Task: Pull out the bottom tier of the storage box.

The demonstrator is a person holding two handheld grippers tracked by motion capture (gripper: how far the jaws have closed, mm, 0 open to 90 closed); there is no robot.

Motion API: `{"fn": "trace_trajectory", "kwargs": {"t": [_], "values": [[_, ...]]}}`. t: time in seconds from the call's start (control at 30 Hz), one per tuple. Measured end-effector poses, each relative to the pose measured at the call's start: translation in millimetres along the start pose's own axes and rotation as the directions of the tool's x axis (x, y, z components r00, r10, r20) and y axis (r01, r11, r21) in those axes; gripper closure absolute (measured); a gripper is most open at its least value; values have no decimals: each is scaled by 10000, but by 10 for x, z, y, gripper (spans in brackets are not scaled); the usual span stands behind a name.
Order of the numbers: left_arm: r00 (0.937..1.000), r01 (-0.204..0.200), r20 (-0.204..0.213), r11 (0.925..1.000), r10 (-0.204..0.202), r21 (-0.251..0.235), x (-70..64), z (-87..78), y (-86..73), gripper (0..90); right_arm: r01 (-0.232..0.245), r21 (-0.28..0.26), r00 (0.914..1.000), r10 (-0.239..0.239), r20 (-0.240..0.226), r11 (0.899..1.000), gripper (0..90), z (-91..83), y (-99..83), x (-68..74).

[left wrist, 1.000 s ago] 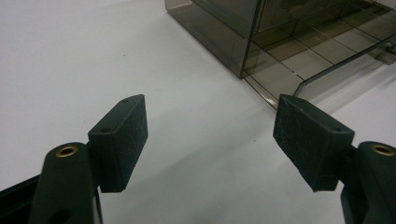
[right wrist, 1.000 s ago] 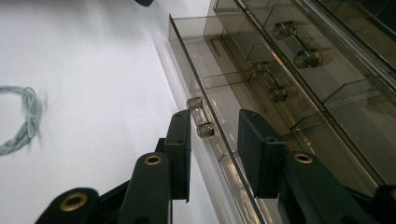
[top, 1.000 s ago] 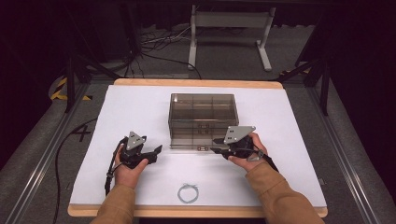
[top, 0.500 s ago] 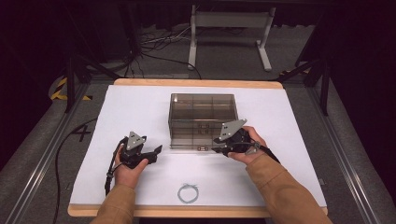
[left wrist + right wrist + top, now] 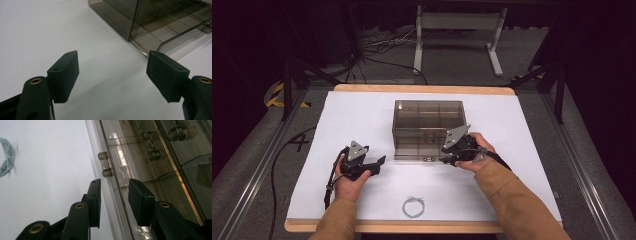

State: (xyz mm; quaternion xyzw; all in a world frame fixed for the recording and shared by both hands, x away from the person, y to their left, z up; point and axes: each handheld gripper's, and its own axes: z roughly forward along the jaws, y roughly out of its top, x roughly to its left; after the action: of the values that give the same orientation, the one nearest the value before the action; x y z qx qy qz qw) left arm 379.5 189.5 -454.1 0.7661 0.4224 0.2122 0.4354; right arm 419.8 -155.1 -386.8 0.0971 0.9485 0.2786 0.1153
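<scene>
Smoky clear drawer box mid-table. Right gripper part-open, straddling bottom drawer's front panel beside its knob, nothing clamped. Left gripper wide open, empty, near left. Risk: slipping off smooth panel, dragging unbraced box nearward.

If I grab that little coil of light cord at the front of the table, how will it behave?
The coiled cord looks thin and bound at one point, so it should lift as one loop but sag limply. It is probably very light. Lying flat on the white table, it may be awkward to pinch.
</scene>
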Motion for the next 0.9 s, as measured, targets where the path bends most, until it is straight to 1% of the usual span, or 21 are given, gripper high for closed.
{"fn": "trace_trajectory", "kwargs": {"t": [0.17, 0.23, 0.3, 0.4, 0.43, 0.47, 0.5, 0.63, 0.77, 0.83, 0.9], "values": [[10000, -43, 20, 10000, 43, 31, 0, 2, 1, 270, 43, 411, 10000, -40, -66, 9991, 636, 57, -17, -16], [10000, -46, 27, 10000, 46, 38, 0, 3, 1, 271, 24, 548, 10000, -22, -36, 9985, 637, 77, -26, -17], [10000, -40, 39, 10000, 40, 40, 2, 2, 1, 271, 78, 629, 9999, -71, -109, 9980, 640, 99, -33, -27], [10000, -45, 29, 10000, 45, 40, 1, 2, 1, 271, 128, 897, 9998, -116, -140, 9959, 641, 131, -40, -39], [10000, -43, 29, 10000, 42, 35, 1, 2, 1, 271, 85, 1073, 9998, -62, -212, 9942, 642, 150, -42, -37], [10000, -46, 28, 10000, 46, 39, 1, 2, 1, 271, 85, 1073, 9998, -62, -212, 9942, 642, 150, -42, -37], [10000, -43, 25, 10000, 42, 35, 1, 2, 1, 271, 155, 1208, 9997, -133, -193, 9926, 642, 172, -41, -36], [10000, -45, 23, 10000, 45, 49, 0, 2, 1, 271, 178, 1317, 9997, -155, -185, 9911, 649, 184, -37, -35], [10000, -50, 16, 10000, 50, 61, 0, 3, 2, 271, 211, 1643, 9996, -176, -226, 9862, 663, 215, -38, -45], [10000, -48, 20, 10000, 48, 61, 0, 3, 2, 271, 290, 1646, 9995, -260, -204, 9859, 668, 224, -34, -48], [10000, -47, 23, 10000, 47, 59, 0, 3, 1, 271, 335, 1773, 9993, -303, -204, 9836, 680, 232, -24, -48]]}}
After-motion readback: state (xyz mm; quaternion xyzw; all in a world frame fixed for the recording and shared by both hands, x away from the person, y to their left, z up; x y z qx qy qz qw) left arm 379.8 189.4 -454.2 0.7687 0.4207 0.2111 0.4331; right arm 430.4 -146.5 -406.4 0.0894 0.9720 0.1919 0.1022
